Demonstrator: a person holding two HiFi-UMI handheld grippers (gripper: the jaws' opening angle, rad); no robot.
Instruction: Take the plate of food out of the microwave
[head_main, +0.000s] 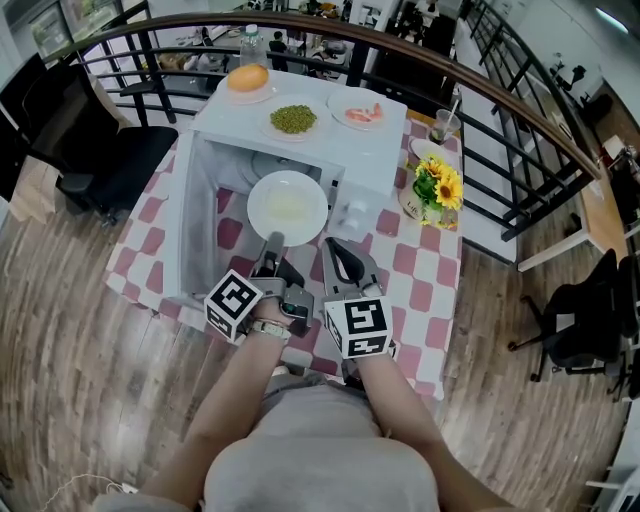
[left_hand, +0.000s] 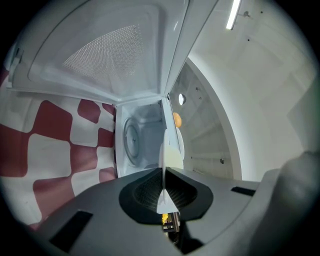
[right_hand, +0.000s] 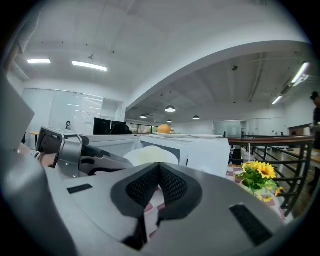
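Plate (head_main: 288, 207) in front of the microwave (head_main: 375, 150)
Flowers (head_main: 438, 187) stand right of it on the tabletop (head_main: 420, 270); my left hand-held gripper (head_main: 272, 243) is at the plate's near edge.

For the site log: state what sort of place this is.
Probably an open-plan office, perhaps on a mezzanine. Black office chairs stand on wood flooring, a curved railing fences the area, and monitors sit under ceiling strip lights. The microwave on the checked table suggests a pantry corner.

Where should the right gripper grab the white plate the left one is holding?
The bare rim on the near right of the white plate, coming in level from the person's side. The rim is thin and flat, the food sits mid-plate, and the left gripper clamps the near edge.
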